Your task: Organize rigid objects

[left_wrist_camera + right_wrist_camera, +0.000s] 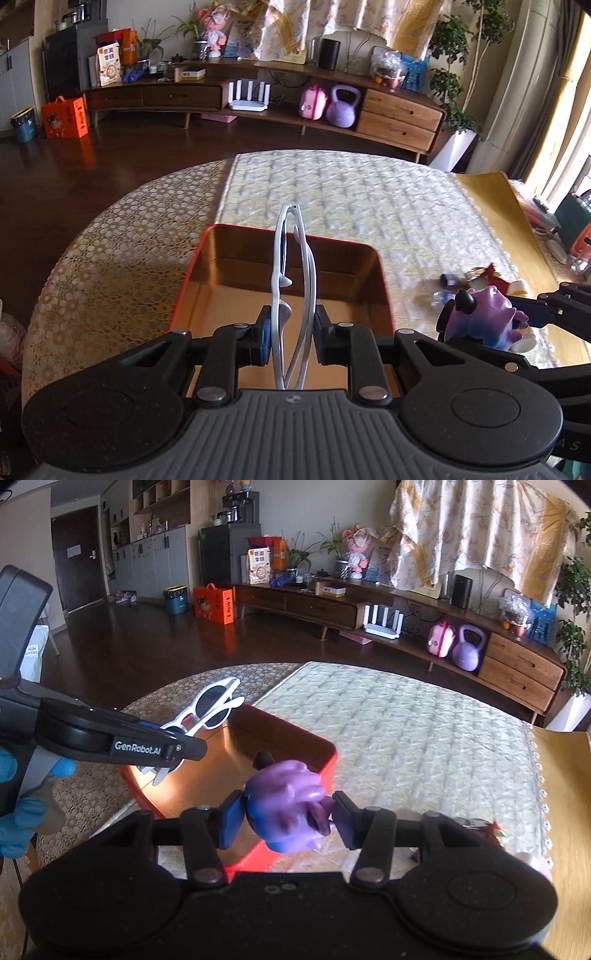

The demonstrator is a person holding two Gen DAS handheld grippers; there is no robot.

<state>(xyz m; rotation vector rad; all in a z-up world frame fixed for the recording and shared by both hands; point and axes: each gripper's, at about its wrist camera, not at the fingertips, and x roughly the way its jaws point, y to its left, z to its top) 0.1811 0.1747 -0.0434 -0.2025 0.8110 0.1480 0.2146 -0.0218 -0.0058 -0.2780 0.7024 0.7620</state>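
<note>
You are at the drop-off step, with both loads carried over the tin (192, 273). Your left gripper (290, 334) is clamped on the folded white sunglasses (291, 258), held edge-on and pointing out above the tin's bare gold floor. Your right gripper (288, 812) pinches the purple figure (286, 805) between its blue pads, hanging over the tin's near corner; in the left view the figure (484, 317) sits just beside the tin's right wall. A few small items (472, 277) lie on the mat (351, 192) to the right, so the sorting looks only begun. Next, I judge, you should lower one load at a time until it is close to the floor, then ease the fingers apart. The sunglasses are light and springy, so a high drop could bounce them; keep the two grippers from crowding each other inside the rim.
</note>
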